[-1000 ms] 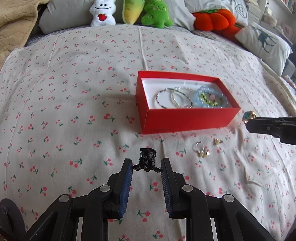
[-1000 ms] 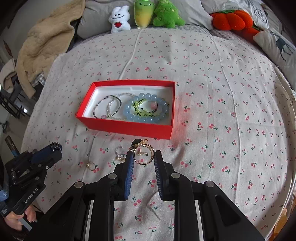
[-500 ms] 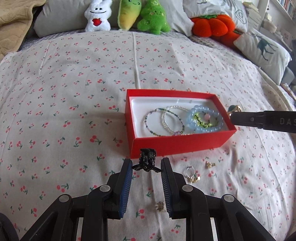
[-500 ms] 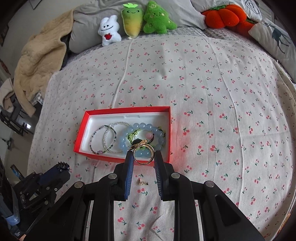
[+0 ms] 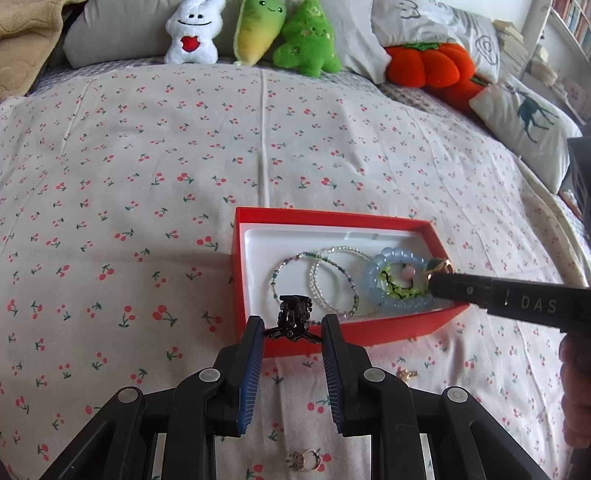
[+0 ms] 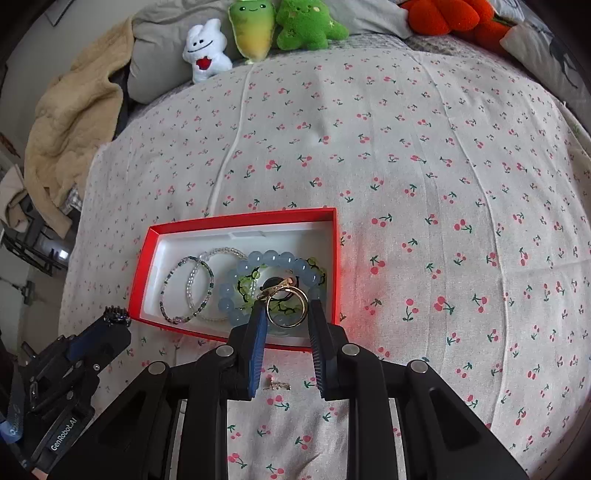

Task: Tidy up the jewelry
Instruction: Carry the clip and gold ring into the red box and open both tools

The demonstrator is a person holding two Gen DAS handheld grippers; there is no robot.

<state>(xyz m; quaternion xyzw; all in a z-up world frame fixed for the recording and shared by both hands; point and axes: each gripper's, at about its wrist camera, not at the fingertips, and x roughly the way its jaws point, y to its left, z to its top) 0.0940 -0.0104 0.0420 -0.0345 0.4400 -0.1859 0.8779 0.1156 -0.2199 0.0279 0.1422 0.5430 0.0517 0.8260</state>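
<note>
A red box (image 5: 373, 328) with a white liner lies on the cherry-print bedspread and holds two thin bead bracelets (image 5: 317, 284) and a chunky blue bead bracelet (image 5: 391, 280). My left gripper (image 5: 293, 328) is shut on a black ornate ring (image 5: 293, 317), just over the box's near wall. My right gripper (image 6: 286, 314) is shut on a gold ring (image 6: 286, 308) with a dark stone, above the blue bracelet (image 6: 273, 258) in the box (image 6: 334, 258). The right gripper also shows in the left wrist view (image 5: 439, 275), reaching in from the right.
Loose pieces lie on the bedspread in front of the box: a ring cluster (image 5: 304, 459), a small gold earring (image 5: 406, 373), also in the right wrist view (image 6: 277, 384). Plush toys (image 5: 255, 29) and pillows (image 5: 524, 122) line the far side. A beige blanket (image 6: 70, 125) lies far left.
Both grippers have moved forward toward the box with their rings. The right one now hangs over the blue bracelet inside the box; the left one reaches the near wall.
</note>
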